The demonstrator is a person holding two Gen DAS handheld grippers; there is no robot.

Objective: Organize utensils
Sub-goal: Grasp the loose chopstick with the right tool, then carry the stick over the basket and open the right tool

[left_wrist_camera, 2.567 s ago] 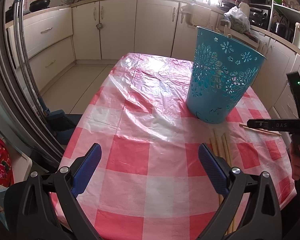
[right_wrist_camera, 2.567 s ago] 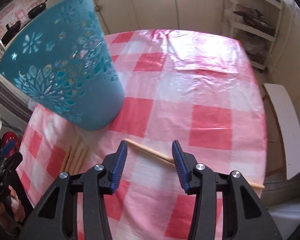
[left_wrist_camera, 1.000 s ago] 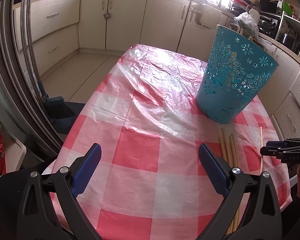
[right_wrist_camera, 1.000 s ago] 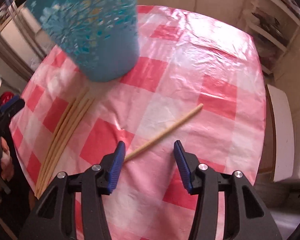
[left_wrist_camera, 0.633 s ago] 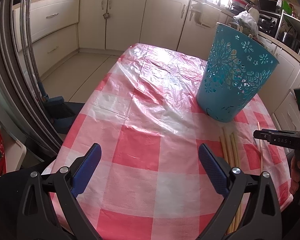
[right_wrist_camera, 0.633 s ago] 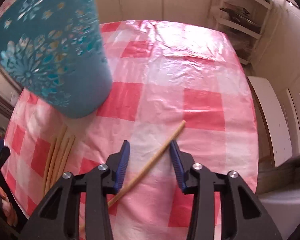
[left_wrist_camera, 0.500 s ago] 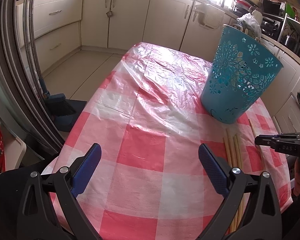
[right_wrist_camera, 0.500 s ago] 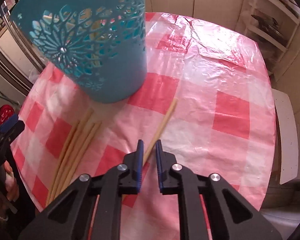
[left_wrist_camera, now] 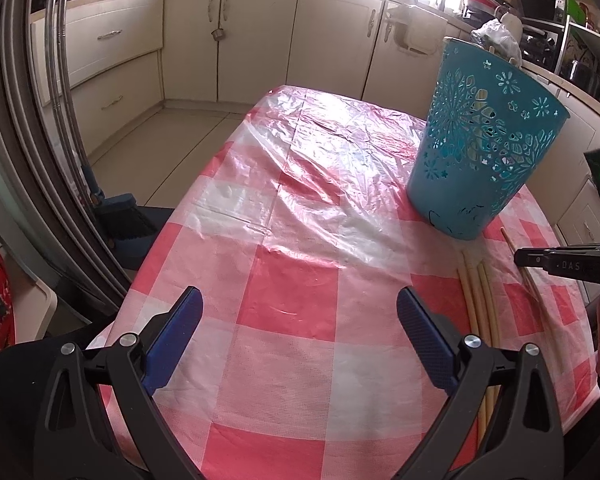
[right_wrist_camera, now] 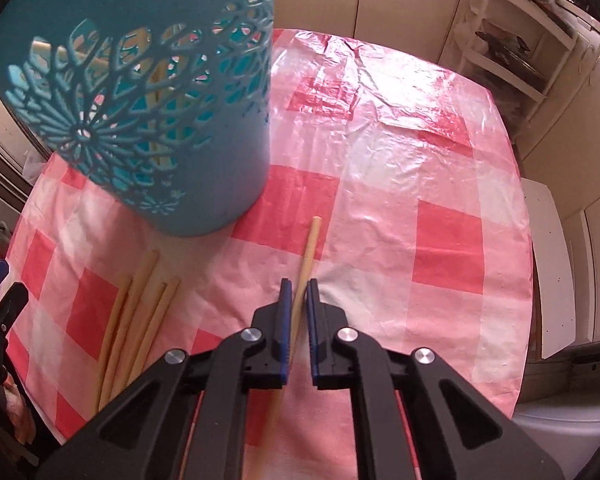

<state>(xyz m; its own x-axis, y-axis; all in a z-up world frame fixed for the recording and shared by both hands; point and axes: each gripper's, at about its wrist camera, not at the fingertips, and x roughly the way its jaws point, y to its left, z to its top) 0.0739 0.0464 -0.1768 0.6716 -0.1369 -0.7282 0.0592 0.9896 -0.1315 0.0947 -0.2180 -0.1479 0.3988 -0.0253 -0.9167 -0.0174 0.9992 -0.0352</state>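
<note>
The single wooden chopstick [right_wrist_camera: 307,256] lies on the checked tablecloth [right_wrist_camera: 440,168] and runs lengthwise between the right gripper's [right_wrist_camera: 298,292] blue pads [right_wrist_camera: 285,300]. Its far tip pokes out ahead of the fingertips toward the foot of the teal perforated basket [right_wrist_camera: 148,112]; its near end passes back under the gripper body. The jaws are drawn in almost fully, with only the stick's thickness between them, so they look clamped on it, though it is not yet off the cloth.

Just to the left of those fingers lies a loose bundle of four more chopsticks [right_wrist_camera: 136,312], their tips near the basket's base. Pale sticks already show through the basket's cut-outs.

The left gripper [left_wrist_camera: 298,322] hangs over bare tablecloth with its jaws spread wide and nothing between them; the bundle lies just past its right finger.

I'd judge this the pick-up step for one chopstick. Next it needs lifting clear, tipping toward upright, and carrying over the basket's rim, which stands well above the fingertips, before release.
</note>
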